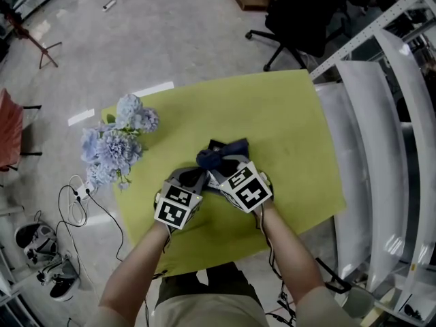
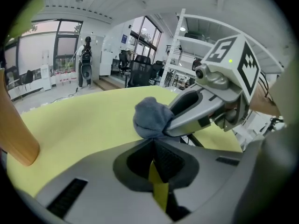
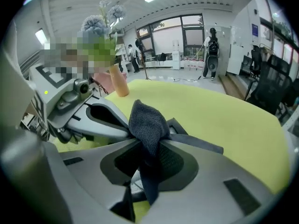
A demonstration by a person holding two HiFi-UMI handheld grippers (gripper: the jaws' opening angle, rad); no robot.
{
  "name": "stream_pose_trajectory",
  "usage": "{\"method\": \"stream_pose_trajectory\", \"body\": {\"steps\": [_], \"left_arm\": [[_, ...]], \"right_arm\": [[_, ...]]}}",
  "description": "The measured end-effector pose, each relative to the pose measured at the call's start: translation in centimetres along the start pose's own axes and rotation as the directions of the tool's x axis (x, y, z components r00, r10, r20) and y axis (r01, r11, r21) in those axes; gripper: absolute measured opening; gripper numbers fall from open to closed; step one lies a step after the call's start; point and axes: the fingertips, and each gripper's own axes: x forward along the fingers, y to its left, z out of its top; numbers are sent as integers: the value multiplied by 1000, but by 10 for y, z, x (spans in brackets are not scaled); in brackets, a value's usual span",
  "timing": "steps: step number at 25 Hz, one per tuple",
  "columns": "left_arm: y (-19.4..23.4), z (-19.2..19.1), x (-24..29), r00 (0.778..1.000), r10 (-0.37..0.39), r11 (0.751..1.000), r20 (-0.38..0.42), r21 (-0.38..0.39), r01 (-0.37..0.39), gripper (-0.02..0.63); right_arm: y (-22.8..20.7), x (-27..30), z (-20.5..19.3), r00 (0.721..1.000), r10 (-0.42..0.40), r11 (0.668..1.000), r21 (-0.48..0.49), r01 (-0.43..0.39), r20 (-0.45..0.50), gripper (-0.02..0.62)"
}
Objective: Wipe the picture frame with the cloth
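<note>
Where the right gripper pinches it, the nubby dark cloth bunches.

Cloth: dark blue-grey, coarse knit texture, bunched into a soft lump. Pinched between the fingers of the right gripper; the bunched end stands up past the fingertips and a narrow tail hangs down between them. The closed tips of the left gripper touch the lump from the other side; can't tell whether they pinch it.

Picture frame: dark grey, thin, lying flat on the yellow-green counter, directly under the cloth. Only one corner and a straight edge show, running out to the right of the cloth. Its face is not visible.
</note>
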Motion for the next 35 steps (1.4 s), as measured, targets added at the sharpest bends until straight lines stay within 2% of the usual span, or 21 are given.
{"method": "stream_pose_trajectory", "body": {"steps": [4, 10, 14, 18, 22, 27, 30, 35], "left_arm": [[0, 0, 0, 1000, -5, 1000, -2, -1, 5, 9], [1, 0, 1, 1000, -16, 1000, -10, -6, 15, 9], [-1, -2, -3, 1000, -18, 1000, -12, -9, 18, 8], [-8, -10, -16, 999, -28, 1000, -27, 10, 28, 8], [-14, -23, -24, 997, -54, 998, -56, 11, 55, 8], [-17, -27, -25, 997, -63, 998, -52, -6, 63, 8], [-18, -27, -25, 997, -61, 998, -52, -2, 61, 9], [-16, -29, -24, 997, -65, 998, -52, 1, 65, 12]], "right_arm": [[-10, -18, -27, 998, -40, 999, -24, 39, -57, 94], [-29, -45, -44, 992, -109, 994, 16, 111, -57, 94], [-35, -62, -40, 989, -143, 988, 59, 145, -40, 92], [-22, -71, -17, 994, -104, 989, 106, 99, 43, 92], [7, -59, 4, 996, -45, 995, 90, 38, 82, 92], [40, -30, 14, 997, 19, 998, 62, -24, 75, 92], [52, -12, 10, 997, 55, 994, 86, -60, 60, 92], [50, -3, -8, 997, 56, 986, 153, -62, 45, 91]]}}
